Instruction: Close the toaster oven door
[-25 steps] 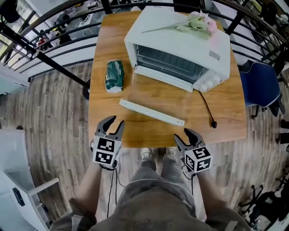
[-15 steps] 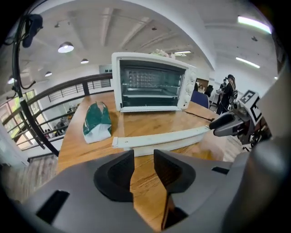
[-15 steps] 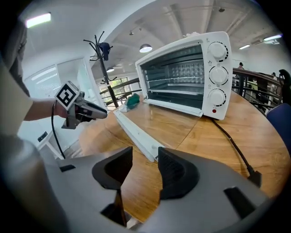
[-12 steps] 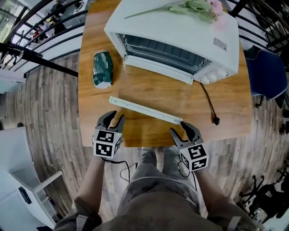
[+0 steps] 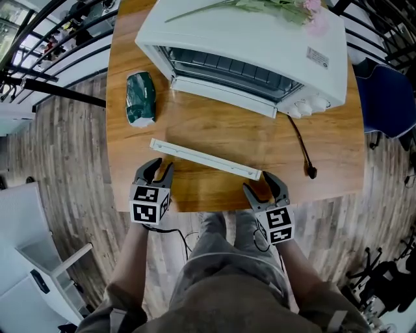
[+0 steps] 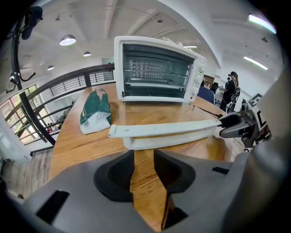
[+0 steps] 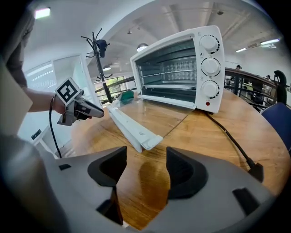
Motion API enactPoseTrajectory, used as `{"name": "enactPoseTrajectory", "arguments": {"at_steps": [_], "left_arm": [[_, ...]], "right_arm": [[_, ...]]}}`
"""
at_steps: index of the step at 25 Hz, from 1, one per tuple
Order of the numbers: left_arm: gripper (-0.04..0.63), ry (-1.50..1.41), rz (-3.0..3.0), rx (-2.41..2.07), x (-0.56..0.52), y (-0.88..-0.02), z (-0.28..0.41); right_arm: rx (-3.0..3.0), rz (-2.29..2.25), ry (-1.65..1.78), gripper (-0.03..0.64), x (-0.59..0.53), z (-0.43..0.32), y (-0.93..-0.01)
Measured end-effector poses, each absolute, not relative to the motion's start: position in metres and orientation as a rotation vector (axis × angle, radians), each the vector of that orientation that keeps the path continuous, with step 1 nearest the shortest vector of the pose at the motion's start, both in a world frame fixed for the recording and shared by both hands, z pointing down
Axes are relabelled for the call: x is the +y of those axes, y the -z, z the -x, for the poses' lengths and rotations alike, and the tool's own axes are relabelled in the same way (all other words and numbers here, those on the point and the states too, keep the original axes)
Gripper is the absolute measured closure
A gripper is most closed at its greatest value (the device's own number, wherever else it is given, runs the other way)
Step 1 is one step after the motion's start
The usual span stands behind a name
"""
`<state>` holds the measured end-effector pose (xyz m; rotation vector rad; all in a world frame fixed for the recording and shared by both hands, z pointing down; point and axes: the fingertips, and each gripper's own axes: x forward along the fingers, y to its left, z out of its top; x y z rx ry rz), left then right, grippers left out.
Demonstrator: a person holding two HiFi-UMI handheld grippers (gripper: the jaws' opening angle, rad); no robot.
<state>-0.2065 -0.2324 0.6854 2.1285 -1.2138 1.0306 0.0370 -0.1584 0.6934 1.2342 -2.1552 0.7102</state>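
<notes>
The white toaster oven stands at the back of the wooden table. Its glass door lies open and flat, and the white handle bar points toward me. My left gripper hovers just short of the bar's left end, jaws open with only table wood between them. My right gripper sits by the bar's right end. Its jaws are opening and hold nothing. The handle lies just ahead of them.
A green bag lies left of the door. Pink flowers rest on the oven's top. A black power cord trails over the table at the right. A blue chair and dark railings flank the table.
Both grippers have moved forward over the table's near edge, up to the ends of the door handle. The right jaws stand wider than before.
</notes>
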Motion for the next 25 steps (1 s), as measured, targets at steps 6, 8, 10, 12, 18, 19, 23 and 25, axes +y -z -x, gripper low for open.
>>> {"name": "enactPoseTrajectory", "arguments": {"at_steps": [6,8,10,12,18,19,23,25], "left_arm": [[0.448,-1.018,-2.137,-1.213,-0.232,-0.68,0.202],[0.448,-1.009,-2.153,-1.208,-0.23,-0.674,0.198],[0.448,-0.97,-2.158,-1.198,-0.229,-0.667,0.192],[0.448,-0.884,-2.143,-1.197,-0.232,-0.655,0.185],[0.448,-0.811,-2.199,-1.216,-0.252,-0.607,0.166],[0.448,-0.818,-2.212,-1.212,-0.255,-0.601,0.163],[0.448,-0.824,-2.256,-1.202,-0.273,-0.581,0.152],[0.448,-0.811,-2.271,-1.197,-0.278,-0.571,0.143]], "right_arm": [[-2.209,-1.271,-0.718,0.391,-0.174,-0.033,-0.691],[-2.249,-1.31,-0.748,0.416,-0.176,-0.036,-0.681],[-2.314,-1.351,-0.742,0.417,-0.18,-0.038,-0.664],[-2.374,-1.384,-0.738,0.419,-0.186,-0.04,-0.646],[-2.455,-1.44,-0.819,0.405,-0.209,-0.049,-0.6],[-2.467,-1.453,-0.846,0.403,-0.215,-0.05,-0.592],[-2.54,-1.507,-0.983,0.403,-0.249,-0.059,-0.565],[-2.564,-1.532,-1.059,0.403,-0.265,-0.066,-0.553]]}}
